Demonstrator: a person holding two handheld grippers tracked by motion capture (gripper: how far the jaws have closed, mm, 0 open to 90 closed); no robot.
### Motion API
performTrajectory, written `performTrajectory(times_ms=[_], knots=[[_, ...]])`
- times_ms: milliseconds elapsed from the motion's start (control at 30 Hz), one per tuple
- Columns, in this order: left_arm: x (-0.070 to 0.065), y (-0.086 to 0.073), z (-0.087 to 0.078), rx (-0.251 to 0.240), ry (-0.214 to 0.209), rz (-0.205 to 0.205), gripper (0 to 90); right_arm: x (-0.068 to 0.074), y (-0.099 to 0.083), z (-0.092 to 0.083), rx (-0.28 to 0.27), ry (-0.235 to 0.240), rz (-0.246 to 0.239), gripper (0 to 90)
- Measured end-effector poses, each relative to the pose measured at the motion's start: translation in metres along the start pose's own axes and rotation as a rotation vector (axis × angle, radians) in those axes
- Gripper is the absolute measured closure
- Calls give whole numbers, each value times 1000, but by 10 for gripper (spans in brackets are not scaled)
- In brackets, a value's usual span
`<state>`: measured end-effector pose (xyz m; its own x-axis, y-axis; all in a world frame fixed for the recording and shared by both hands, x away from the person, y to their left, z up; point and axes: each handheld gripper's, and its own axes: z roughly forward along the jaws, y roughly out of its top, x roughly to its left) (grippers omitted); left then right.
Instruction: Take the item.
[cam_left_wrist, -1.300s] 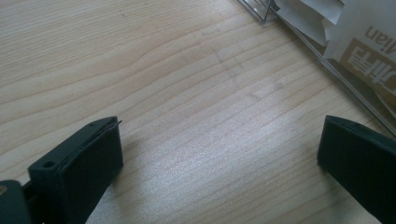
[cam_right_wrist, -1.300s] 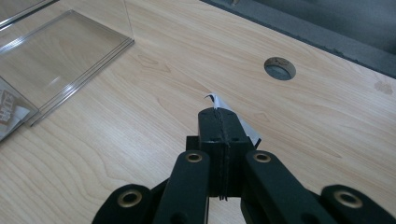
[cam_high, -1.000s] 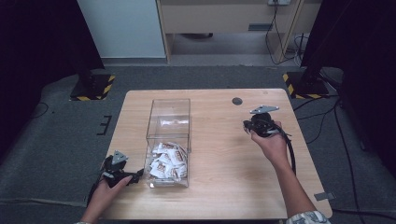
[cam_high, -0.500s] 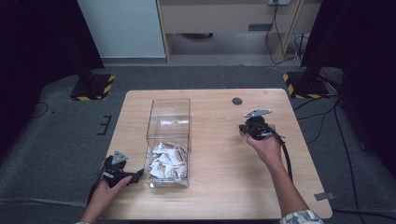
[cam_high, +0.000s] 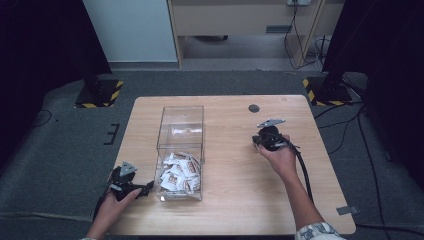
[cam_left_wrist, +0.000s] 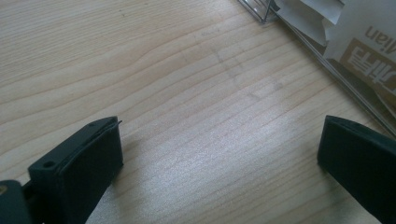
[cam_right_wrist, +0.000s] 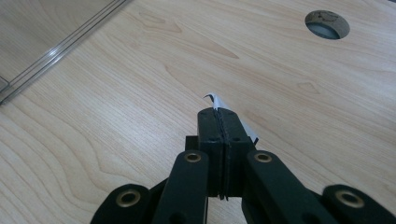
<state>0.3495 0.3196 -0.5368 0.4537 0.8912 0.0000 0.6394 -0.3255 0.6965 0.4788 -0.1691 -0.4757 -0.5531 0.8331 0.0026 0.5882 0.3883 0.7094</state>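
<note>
A clear plastic box (cam_high: 180, 131) stands left of the table's middle, with several white and brown packets (cam_high: 177, 172) piled in its near half. My left gripper (cam_high: 145, 187) rests by the box's near left corner. In the left gripper view its jaws stand wide open (cam_left_wrist: 219, 158) over bare wood, with the box wall (cam_left_wrist: 327, 60) and the packets (cam_left_wrist: 369, 42) just beyond. My right gripper (cam_high: 257, 141) hovers low over the table's right half. Its jaws are shut (cam_right_wrist: 218, 112) on a thin white packet (cam_right_wrist: 215, 99), whose edge peeks past the tips.
A round cable hole (cam_high: 254, 108) sits in the table's far right part, ahead of the right gripper (cam_right_wrist: 327, 24). The box's rim (cam_right_wrist: 60, 44) lies off to that gripper's left. Bare wood (cam_high: 235, 200) stretches between the box and the right forearm.
My right hand has sunk toward the table and drifted slightly nearer, its jaws still closed on the packet. The left hand and the box have stayed put.
</note>
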Motion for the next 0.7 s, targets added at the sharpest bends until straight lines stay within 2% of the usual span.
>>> performTrajectory(times_ms=[333,500,700], knots=[[0,0,0,0,0,0,0,-2,-2,4,19,-7,-5,886],[0,0,0,0,0,0,0,-4,-5,6,17,-10,11,876],[0,0,0,-1,0,-1,0,-3,-8,6,13,-12,23,812]])
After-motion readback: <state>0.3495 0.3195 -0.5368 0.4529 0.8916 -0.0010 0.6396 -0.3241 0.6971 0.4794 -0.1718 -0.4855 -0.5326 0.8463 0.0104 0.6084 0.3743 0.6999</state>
